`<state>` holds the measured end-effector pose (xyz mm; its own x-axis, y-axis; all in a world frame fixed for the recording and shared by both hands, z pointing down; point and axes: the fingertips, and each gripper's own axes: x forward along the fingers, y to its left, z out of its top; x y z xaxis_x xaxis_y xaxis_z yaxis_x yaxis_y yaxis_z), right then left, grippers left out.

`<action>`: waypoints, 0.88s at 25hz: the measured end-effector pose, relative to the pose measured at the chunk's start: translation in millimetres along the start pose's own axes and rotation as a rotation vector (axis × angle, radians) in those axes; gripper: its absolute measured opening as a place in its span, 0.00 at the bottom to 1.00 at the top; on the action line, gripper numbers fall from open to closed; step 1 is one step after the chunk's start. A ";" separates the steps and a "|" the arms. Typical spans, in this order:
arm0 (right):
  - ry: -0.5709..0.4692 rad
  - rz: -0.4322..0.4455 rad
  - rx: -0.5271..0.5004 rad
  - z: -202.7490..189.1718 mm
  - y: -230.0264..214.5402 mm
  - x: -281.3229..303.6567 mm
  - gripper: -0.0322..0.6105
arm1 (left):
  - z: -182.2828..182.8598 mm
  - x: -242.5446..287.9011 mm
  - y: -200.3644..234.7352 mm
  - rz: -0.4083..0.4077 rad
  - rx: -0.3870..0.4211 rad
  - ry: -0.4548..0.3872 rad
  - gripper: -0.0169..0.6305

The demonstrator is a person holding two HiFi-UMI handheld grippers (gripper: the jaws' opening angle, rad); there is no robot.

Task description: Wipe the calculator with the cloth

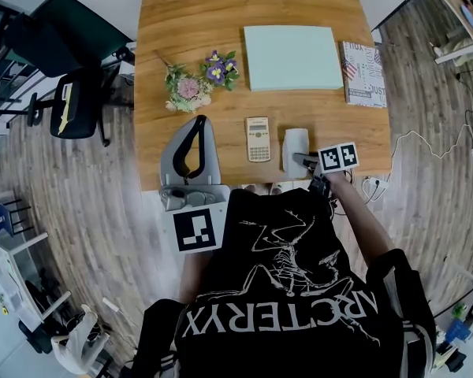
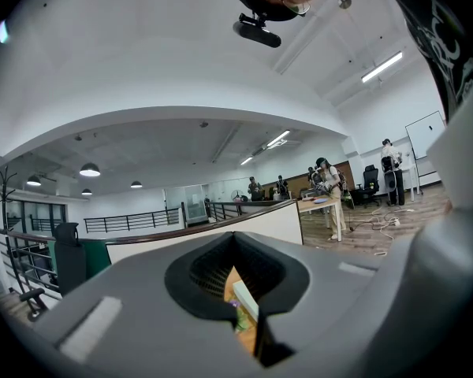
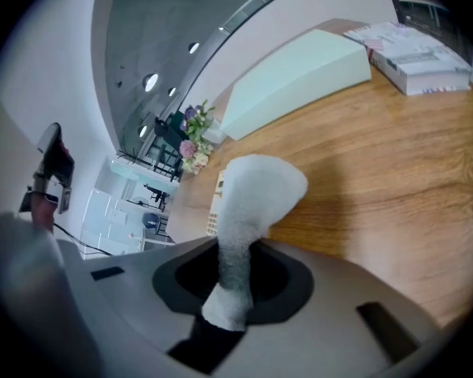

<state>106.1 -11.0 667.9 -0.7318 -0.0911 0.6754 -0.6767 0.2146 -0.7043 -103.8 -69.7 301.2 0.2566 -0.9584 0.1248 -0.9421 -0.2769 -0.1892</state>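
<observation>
right hand-held gripper [image 3: 233, 278]: pinching cloth [image 3: 260, 189] | calculator [image 1: 258, 138]: just beside, seemingly apart

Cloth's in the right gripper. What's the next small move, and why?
Probably shift the right gripper left until the cloth covers the calculator: its jaws are shut on the cloth, which is just right of the calculator, not touching it.
</observation>
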 end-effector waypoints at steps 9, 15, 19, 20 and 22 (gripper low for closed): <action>-0.579 0.001 -0.426 141.7 111.6 -138.2 0.19 | 6.7 3.6 4.9 0.001 0.016 -0.011 0.04; -0.965 -0.245 -0.779 189.7 191.8 -221.1 0.19 | 14.0 6.5 7.2 -0.004 0.003 -0.031 0.04; -1.040 -0.338 -0.927 191.2 231.7 -238.3 0.19 | 29.0 8.5 15.4 -0.005 -0.015 -0.108 0.04; -1.050 -0.346 -0.944 190.5 237.3 -240.6 0.19 | 31.0 8.3 16.2 -0.002 -0.011 -0.116 0.04; -1.072 -0.337 -0.952 189.8 244.5 -244.8 0.19 | 33.1 8.2 15.8 -0.001 -0.006 -0.123 0.04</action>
<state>104.5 -120.7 288.9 -0.5497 -0.8353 -0.0055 -0.8273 0.5435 0.1424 -109.5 -84.2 267.0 0.2816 -0.9595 0.0042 -0.9431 -0.2775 -0.1832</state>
